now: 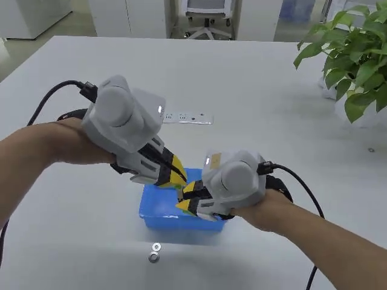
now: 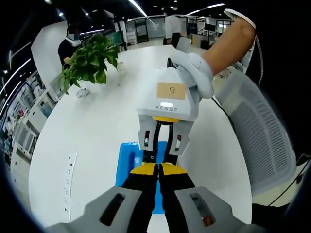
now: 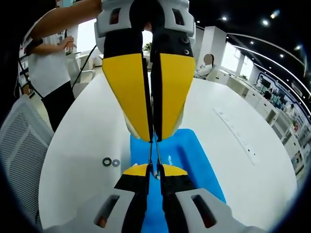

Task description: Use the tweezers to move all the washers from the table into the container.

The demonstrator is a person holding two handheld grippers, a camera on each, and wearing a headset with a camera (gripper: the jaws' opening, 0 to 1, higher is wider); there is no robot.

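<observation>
Over the blue container (image 1: pixel 158 212) at desk (image 1: pixel 254 84) ctr, left tongs (image 1: pixel 175 175) and right tongs (image 1: pixel 186 198) meet tip to tip. Right gripper view: left tongs pressed together on thin tweezers (image 3: pixel 154 154); right tongs, approx. closed, pinch the tweezers' other end. Two washers (image 1: pixel 155 252) lie side by side on the desk at 6 o'clock of the container, near it. Potted plant (image 1: pixel 354 60) at 2 o'clock.

On the white housing of the right tool (image 2: pixel 162 158) I read small grey letters, apparently "XENSE". A tan sticker (image 2: pixel 171 90) above them carries a mark I cannot read.
</observation>
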